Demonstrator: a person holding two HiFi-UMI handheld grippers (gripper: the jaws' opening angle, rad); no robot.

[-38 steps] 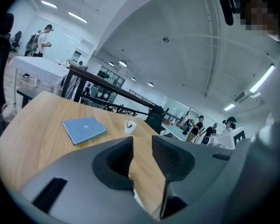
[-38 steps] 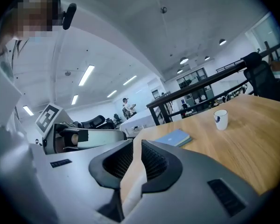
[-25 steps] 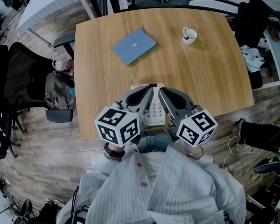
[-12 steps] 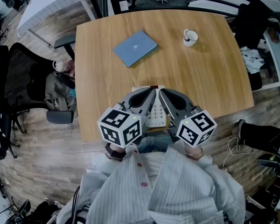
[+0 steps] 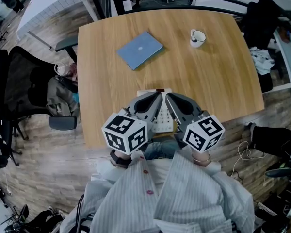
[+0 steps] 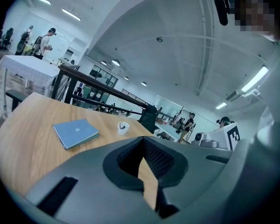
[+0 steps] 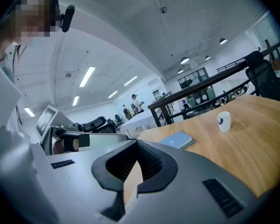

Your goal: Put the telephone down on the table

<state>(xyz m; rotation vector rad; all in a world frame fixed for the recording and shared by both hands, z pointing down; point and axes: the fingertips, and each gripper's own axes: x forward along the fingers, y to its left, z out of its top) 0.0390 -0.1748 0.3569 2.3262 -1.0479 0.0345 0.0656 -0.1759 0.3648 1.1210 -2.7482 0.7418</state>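
A white telephone with a keypad lies flat on the wooden table, close to its near edge. It is partly covered by my two grippers, which hover over it side by side. My left gripper is above the phone's left side and my right gripper above its right side. Both are shut with nothing between their fingers. In the left gripper view the left gripper shows only table wood through its slit. The right gripper looks the same in the right gripper view. The phone is hidden in both gripper views.
A blue notebook lies at the table's far left and a white mug at the far right; both also show as notebook, mug, notebook and mug. A black office chair stands left of the table.
Hardly anything differs. The left gripper's marker cube has shifted slightly to the right; the phone and the right gripper stay where they were.
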